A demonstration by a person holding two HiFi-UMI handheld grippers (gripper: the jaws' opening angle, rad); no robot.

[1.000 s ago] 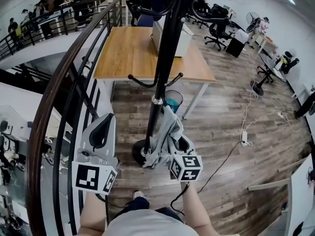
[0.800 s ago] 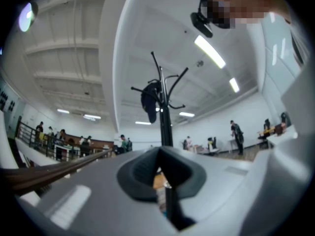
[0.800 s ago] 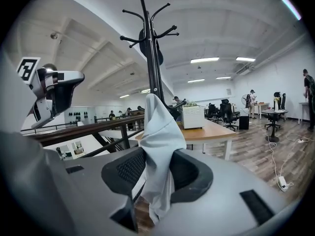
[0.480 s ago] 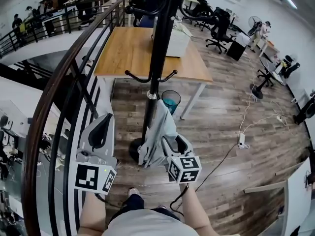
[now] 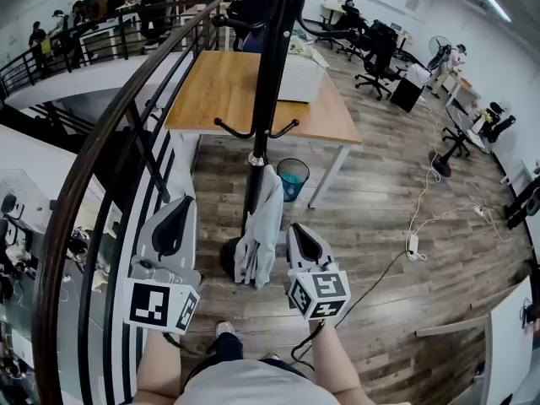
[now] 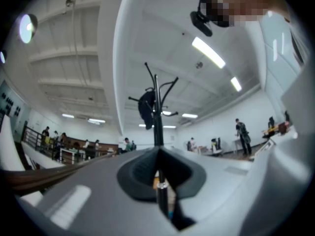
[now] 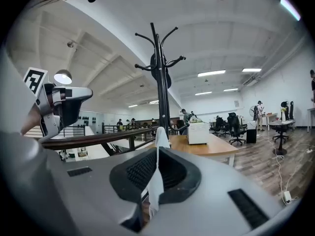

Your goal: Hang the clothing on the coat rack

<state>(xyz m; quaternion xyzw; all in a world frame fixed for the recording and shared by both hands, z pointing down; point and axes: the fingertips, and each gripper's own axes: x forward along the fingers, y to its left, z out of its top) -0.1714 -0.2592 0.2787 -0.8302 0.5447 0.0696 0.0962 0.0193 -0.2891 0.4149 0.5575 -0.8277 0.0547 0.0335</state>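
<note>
A black coat rack (image 5: 270, 74) rises in front of me. A light grey garment (image 5: 260, 226) hangs down its pole from below the low hooks (image 5: 256, 132). My right gripper (image 5: 297, 231) is just right of the garment and apart from it. Its jaws are closing and almost together, with nothing gripped. In the right gripper view the garment (image 7: 160, 134) shows beyond the narrow slit of the right gripper (image 7: 156, 181). My left gripper (image 5: 182, 206) is held left of the rack, empty, jaws together. Past the left gripper (image 6: 160, 181) stands the rack (image 6: 156, 112).
A curved dark railing (image 5: 110, 167) runs close along my left. Behind the rack stands a wooden table (image 5: 228, 91) with a white box (image 5: 301, 72), and a teal bin (image 5: 293, 178) sits under it. Cables (image 5: 413, 234) lie on the floor at right; office chairs (image 5: 380, 45) stand further back.
The right gripper held the garment against the pole, then let go and drew back to the right. The garment now hangs on the rack by itself. The left gripper stayed put.
</note>
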